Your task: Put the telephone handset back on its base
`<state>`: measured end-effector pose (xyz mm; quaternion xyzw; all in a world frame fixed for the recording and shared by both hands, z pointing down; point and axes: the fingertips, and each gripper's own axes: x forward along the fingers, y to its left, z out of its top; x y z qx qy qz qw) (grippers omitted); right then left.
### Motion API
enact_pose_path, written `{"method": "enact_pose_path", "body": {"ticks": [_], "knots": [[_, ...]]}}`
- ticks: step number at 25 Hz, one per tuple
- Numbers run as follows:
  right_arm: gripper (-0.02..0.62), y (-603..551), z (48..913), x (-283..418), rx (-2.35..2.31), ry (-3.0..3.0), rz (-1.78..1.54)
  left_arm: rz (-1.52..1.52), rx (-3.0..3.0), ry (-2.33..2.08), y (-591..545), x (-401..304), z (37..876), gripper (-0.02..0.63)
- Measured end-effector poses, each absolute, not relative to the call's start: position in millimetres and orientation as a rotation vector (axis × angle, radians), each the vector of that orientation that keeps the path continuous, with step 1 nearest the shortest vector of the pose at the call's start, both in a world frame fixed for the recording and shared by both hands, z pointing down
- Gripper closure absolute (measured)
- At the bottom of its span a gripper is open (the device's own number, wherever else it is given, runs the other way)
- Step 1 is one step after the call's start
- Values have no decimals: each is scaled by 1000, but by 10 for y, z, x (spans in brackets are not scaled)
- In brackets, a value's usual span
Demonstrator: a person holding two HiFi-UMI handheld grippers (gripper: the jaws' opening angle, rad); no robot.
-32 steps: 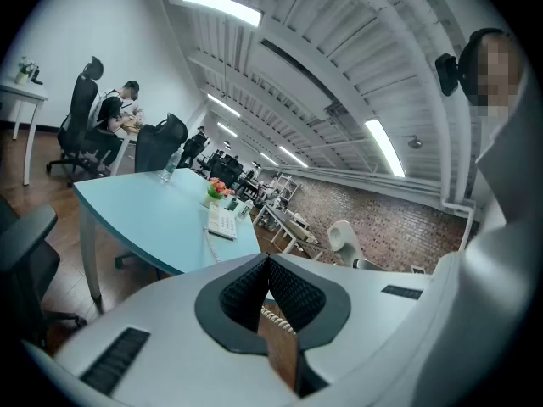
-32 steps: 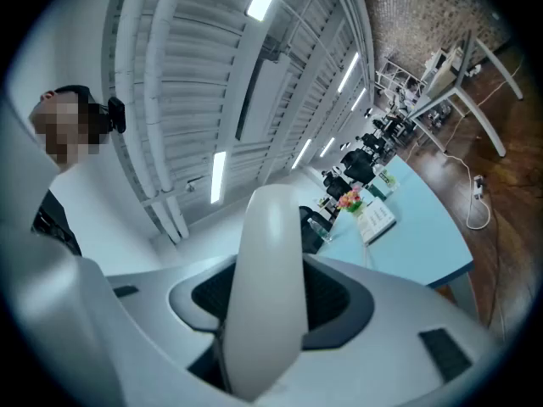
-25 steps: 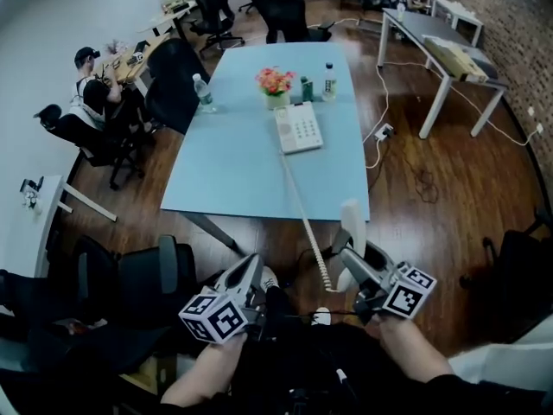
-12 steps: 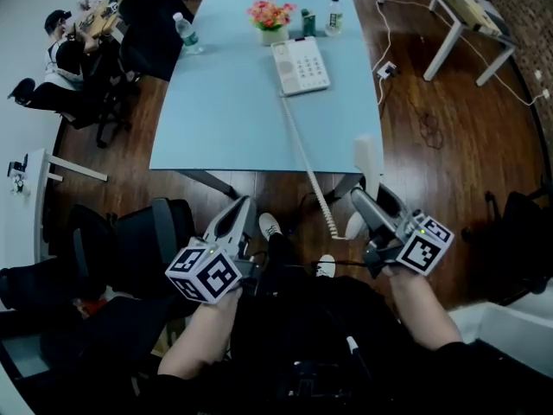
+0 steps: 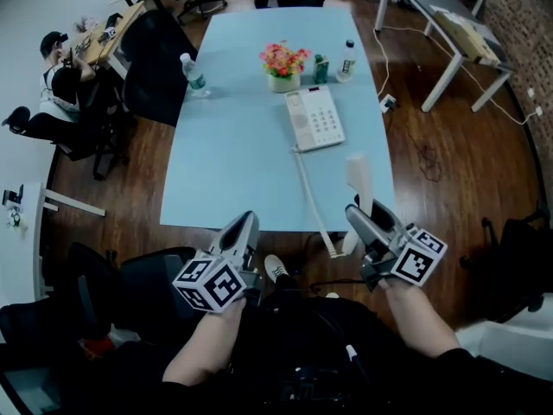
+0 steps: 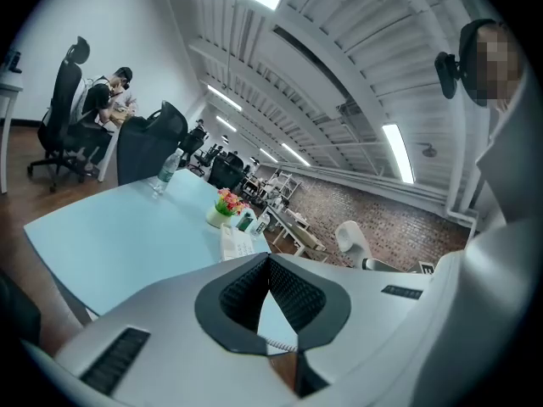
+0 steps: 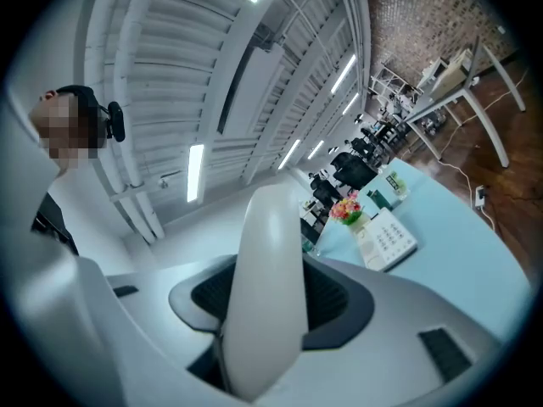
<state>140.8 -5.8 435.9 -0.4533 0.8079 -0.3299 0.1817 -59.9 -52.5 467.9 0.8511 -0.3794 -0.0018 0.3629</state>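
The white telephone base point(image 5: 315, 119) lies on the light blue table point(image 5: 233, 162), keypad up, near the flowers. Its coiled cord point(image 5: 313, 204) runs over the near table edge to the white handset point(image 5: 359, 178). My right gripper point(image 5: 359, 216) is shut on the handset's lower part and holds it upright above the table's near right edge. In the right gripper view the handset point(image 7: 271, 253) fills the jaws and the base point(image 7: 386, 240) lies ahead. My left gripper point(image 5: 244, 225) hangs just short of the near edge, shut with nothing between its pads point(image 6: 288, 291).
A pot of flowers point(image 5: 283, 66), a small green object point(image 5: 320, 67) and two bottles point(image 5: 346, 59) point(image 5: 193, 74) stand at the table's far end. Black office chairs point(image 5: 155, 67) line the left side, where a person point(image 5: 60, 76) sits. Another desk point(image 5: 449, 33) stands at the right.
Both grippers and the handset have come closer to the table; the handset now stands over its near edge. The cord hangs shorter. Neither gripper's jaws changed.
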Motion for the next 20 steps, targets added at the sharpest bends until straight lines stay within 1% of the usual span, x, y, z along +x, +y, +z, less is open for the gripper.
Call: {"method": "enact_pose_path", "body": {"ticks": [5,10,20], "knots": [[367,-557,4203,1301,-1336,2265,-878,8,2226,-899,-1067,-617,4598,606],[367,-895,4249,1223,-1408,2217,-849,45,2268,-819,-1492,-625,4640,606],[367,-1232,4317,1202,-1435,2199,-870,54,2270,-778,-1890,-585,4694,606]]}}
